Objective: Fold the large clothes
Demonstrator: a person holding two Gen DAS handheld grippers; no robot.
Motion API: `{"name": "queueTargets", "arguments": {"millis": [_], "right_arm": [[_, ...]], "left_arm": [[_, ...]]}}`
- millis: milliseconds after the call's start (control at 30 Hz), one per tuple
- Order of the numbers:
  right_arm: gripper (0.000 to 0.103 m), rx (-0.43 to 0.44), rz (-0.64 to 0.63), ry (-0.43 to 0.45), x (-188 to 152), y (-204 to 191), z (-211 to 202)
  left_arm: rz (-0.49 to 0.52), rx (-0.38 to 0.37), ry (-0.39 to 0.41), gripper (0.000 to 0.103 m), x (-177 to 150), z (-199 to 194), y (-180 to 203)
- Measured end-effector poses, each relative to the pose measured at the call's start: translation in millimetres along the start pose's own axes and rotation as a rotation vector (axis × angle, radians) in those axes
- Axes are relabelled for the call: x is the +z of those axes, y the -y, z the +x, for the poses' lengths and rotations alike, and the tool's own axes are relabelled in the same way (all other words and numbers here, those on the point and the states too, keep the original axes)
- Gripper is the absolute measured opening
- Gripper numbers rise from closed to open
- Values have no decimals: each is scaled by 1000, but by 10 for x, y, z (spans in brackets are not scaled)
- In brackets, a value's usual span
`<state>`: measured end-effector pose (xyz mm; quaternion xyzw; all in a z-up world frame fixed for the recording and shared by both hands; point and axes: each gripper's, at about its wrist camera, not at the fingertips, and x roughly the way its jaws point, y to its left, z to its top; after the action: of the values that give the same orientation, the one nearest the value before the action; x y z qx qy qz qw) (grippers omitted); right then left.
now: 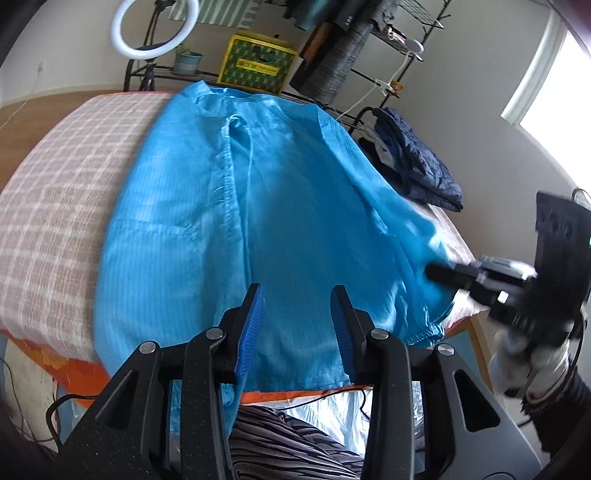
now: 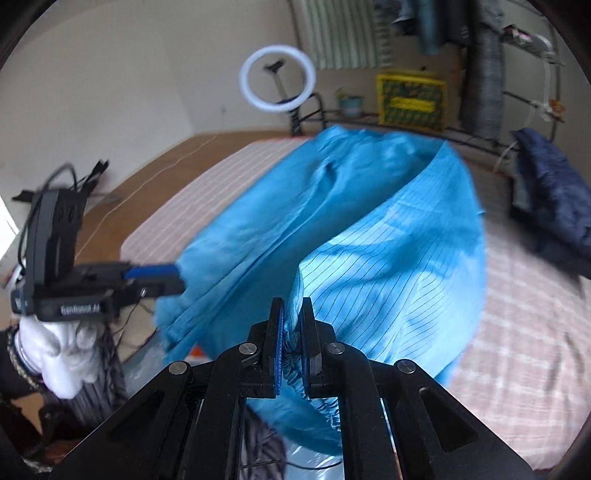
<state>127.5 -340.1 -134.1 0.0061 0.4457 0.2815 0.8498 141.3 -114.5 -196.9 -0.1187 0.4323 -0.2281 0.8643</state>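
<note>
A large bright blue striped garment (image 1: 236, 206) lies spread on a pink checked blanket (image 1: 62, 192), its hem hanging over the near edge. My left gripper (image 1: 297, 295) is open and empty just above the hem. My right gripper (image 2: 291, 308) is shut on the garment's elastic sleeve cuff (image 2: 295, 365) and lifts that side of the blue garment (image 2: 388, 258) off the blanket. The right gripper also shows in the left wrist view (image 1: 439, 275), pinching the sleeve at the right edge. The left gripper shows in the right wrist view (image 2: 173, 277), by the garment's left edge.
A folded dark navy quilted garment (image 1: 417, 166) lies at the far right of the table. Behind stand a metal rack (image 1: 402, 62), a yellow box (image 1: 258, 64), a plant pot (image 1: 187, 61) and a ring light (image 1: 155, 29). An orange cloth (image 1: 70, 369) hangs under the blanket.
</note>
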Motion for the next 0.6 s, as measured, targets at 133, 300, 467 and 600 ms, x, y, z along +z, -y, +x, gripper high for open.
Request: {"name": "queueTargets", "arguments": {"millis": [133,300,467,600], "right_arm": [[6,46,-17,-45,-78,-189,359],[12,115,-69,-115,-177,-319,535],[37,201,9,-76,-174,-6,237],[37,219,119,24,-38,510,-66]], "left_arm": [[-21,23,-4,37,-35,5,-108],[-24,37,-14,37,-65,51,-159],[-17,7,-56,37,-129,191,-81],[7,-29,-95,37,-179,353,83]]}}
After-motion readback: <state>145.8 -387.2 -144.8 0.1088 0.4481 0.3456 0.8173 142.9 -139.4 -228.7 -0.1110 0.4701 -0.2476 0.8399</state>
